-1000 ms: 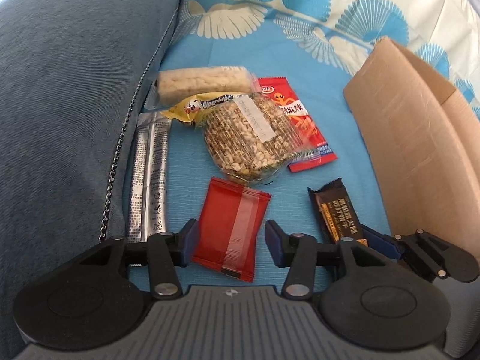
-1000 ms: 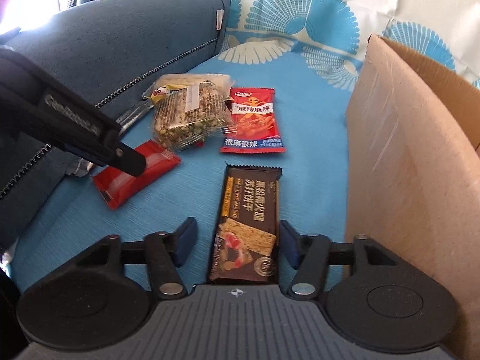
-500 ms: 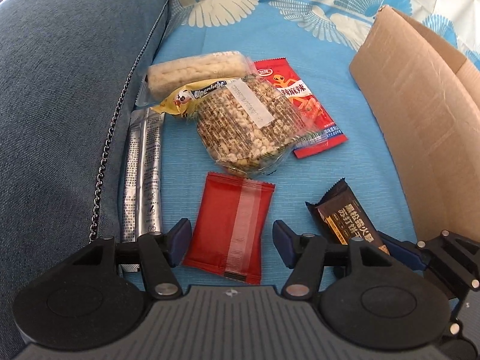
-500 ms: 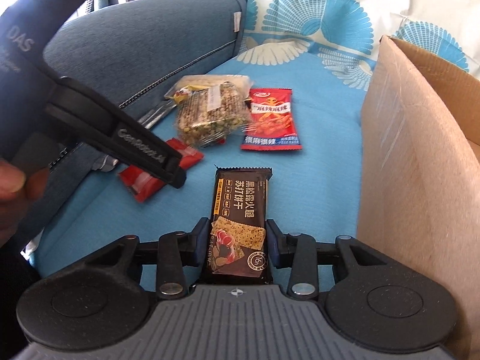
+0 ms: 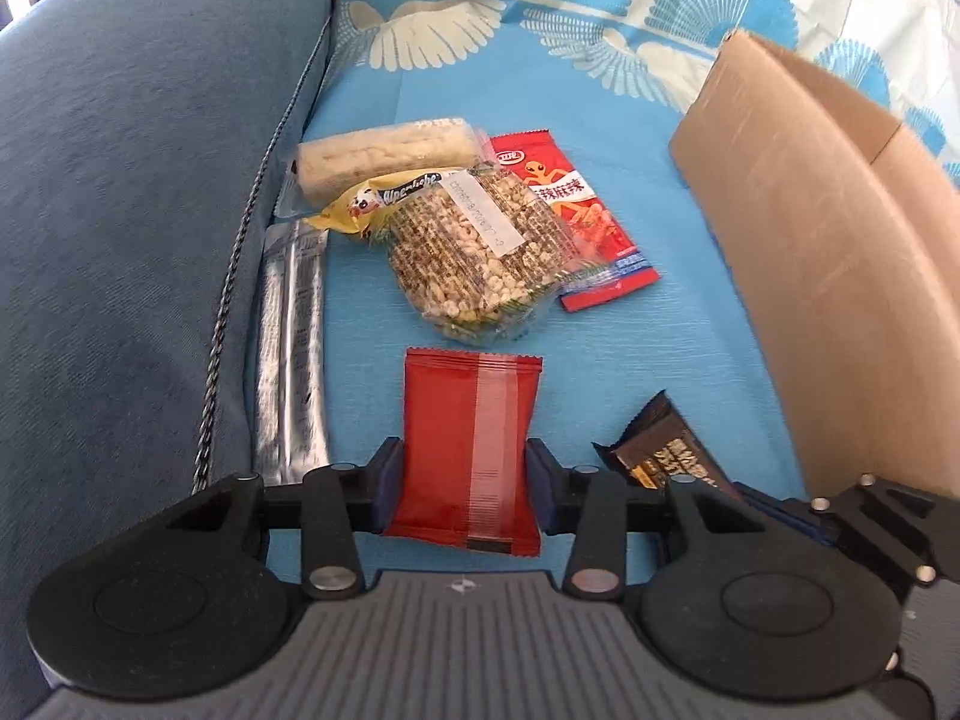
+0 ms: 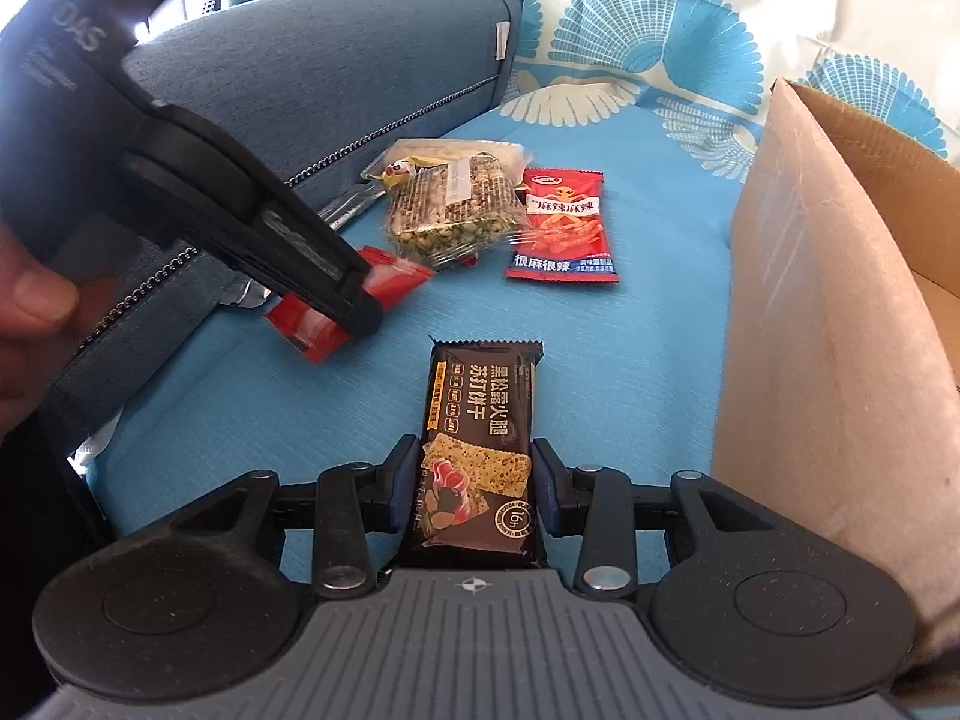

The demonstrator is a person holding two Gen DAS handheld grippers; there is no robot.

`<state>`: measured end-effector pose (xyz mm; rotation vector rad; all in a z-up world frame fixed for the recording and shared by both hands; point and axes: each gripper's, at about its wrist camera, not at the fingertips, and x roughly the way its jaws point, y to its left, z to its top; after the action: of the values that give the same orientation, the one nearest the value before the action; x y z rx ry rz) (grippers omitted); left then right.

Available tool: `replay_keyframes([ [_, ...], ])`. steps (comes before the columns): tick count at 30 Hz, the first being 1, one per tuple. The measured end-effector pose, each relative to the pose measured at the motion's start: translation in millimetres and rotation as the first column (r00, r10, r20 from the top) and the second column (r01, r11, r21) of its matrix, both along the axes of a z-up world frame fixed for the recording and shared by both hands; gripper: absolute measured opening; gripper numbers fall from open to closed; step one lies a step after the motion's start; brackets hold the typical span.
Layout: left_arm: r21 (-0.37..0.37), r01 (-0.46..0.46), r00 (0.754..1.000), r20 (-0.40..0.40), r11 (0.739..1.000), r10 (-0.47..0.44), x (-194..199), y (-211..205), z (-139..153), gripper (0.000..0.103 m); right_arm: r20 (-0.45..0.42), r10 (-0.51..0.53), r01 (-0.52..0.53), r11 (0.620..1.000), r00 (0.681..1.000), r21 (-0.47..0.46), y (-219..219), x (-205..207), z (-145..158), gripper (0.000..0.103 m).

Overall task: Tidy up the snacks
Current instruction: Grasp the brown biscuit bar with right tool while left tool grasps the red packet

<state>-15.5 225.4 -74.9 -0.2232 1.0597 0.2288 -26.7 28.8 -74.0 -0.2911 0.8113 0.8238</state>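
My left gripper (image 5: 462, 489) is shut on a plain red snack packet (image 5: 468, 438) lying on the blue cushion; it also shows in the right wrist view (image 6: 336, 306). My right gripper (image 6: 474, 495) is shut on a dark brown cracker packet (image 6: 480, 420), whose far end shows in the left wrist view (image 5: 660, 450). Further off lie a clear puffed-grain packet (image 5: 480, 252), a red spicy-strip packet (image 5: 576, 210), a pale roll bar (image 5: 384, 153), a yellow packet (image 5: 372, 201) and silver stick sachets (image 5: 291, 348).
An open cardboard box (image 5: 840, 252) stands on the right, its near wall close to my right gripper (image 6: 828, 324). The grey-blue sofa arm (image 5: 120, 210) rises on the left. A patterned blue and cream cover (image 5: 540, 18) lies behind the snacks.
Both grippers have closed: the left on the red packet, the right on the brown cracker packet. Both moved slightly forward over their packets.
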Motion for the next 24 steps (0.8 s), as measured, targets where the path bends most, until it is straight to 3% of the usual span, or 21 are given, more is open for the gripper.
replay_keyframes([
  [6,-0.220,-0.030,0.992,-0.127,0.975,0.002,-23,19,-3,0.047,-0.032,0.012,-0.012,1.000,0.999,0.015,-8,-13,5,0.041],
  [8,-0.253,-0.058,0.988,-0.155,0.966,0.019,-28,24,-7,0.048,-0.049,0.012,-0.010,1.000,0.999,0.024,-11,-16,7,0.041],
  [14,-0.205,-0.078,0.984,-0.172,0.976,0.042,-30,16,-9,0.050,-0.078,-0.002,0.004,1.000,0.997,0.021,-12,-17,6,0.042],
  [24,-0.110,-0.001,0.980,-0.196,0.994,-0.020,-20,-5,-11,0.057,-0.095,-0.006,0.008,1.000,0.995,0.023,-11,-14,0,0.047],
])
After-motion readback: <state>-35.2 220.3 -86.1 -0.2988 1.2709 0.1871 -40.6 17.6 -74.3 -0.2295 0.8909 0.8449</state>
